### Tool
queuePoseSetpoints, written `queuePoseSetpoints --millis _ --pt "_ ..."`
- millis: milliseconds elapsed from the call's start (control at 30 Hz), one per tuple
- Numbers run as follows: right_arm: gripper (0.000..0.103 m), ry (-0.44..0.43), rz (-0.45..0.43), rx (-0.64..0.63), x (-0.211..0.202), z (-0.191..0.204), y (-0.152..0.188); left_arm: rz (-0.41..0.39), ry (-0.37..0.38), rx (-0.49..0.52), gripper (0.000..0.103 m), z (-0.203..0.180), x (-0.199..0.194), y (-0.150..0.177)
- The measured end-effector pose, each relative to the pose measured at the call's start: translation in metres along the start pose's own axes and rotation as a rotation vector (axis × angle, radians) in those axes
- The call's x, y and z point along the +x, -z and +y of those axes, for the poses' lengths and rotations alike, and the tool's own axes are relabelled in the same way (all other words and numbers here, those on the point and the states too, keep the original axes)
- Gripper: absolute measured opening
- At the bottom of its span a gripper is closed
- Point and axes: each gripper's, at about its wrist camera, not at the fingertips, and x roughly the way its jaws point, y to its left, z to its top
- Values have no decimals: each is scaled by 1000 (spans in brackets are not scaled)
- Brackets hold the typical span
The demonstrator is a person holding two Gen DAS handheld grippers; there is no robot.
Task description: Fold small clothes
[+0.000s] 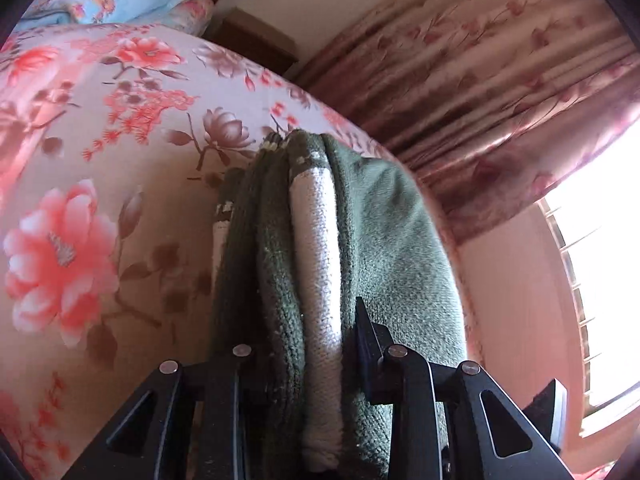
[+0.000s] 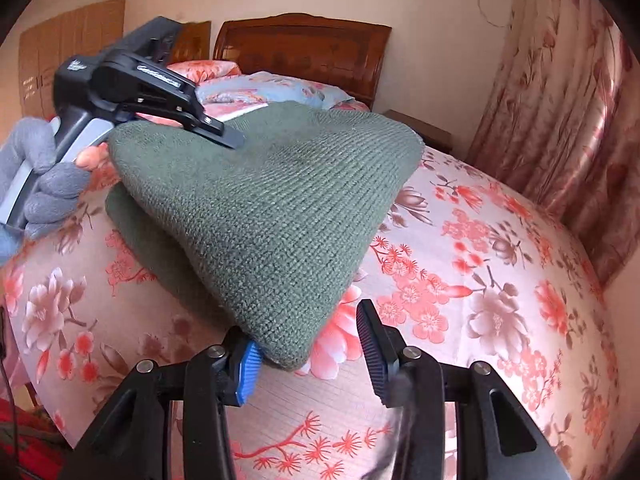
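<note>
My left gripper (image 1: 304, 344) is clamped on a thick bundle of the dark green knitted garment (image 2: 272, 200), several folded layers squeezed between its black fingers (image 1: 370, 340), with a pale cream band of the knit showing among the green folds in the left wrist view. From the right wrist view that same gripper (image 2: 224, 132) reaches in from the left, its upper finger lying across the top of the green fabric, and my gloved grey left hand (image 2: 44, 176) wraps its handle. The garment is lifted on that side and slopes down toward me, its lower corner draping onto the pink floral bedsheet (image 2: 480, 280) just in front of my right gripper (image 2: 308, 344). That one stands open, wide apart; its blue-padded left finger (image 2: 248, 368) is just beside, perhaps touching, the hanging corner, while the other finger is clear of the cloth. A second green layer lies flat on the sheet underneath. Beyond are a blue floral pillow (image 2: 280, 88), a carved wooden headboard (image 2: 304, 44) and pink patterned curtains (image 2: 560, 92).
</note>
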Motion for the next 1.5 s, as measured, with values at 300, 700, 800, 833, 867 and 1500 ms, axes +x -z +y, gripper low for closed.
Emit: queuePoseSetpoints --millis 300,700,800,833,867,1500 --pt "44 -24 -4 22 1 -6 6 -73 -46 6 0 -2 -19 28" --pt "44 -104 0 -17 -13 -13 12 -106 -56 -26 103 8 -32 29" --pt "44 -225 -10 -46 -30 -22 20 -278 -145 -46 103 3 -74 40" --pt "44 -271 -32 -38 -38 -27 23 -318 -157 -39 103 -2 -84 43" --pt "44 -295 -52 -23 -44 -31 24 -366 -159 -9 103 -13 -96 46" --pt "31 -257 -172 -179 -36 7 -24 -235 -332 298 103 -76 -40 98"
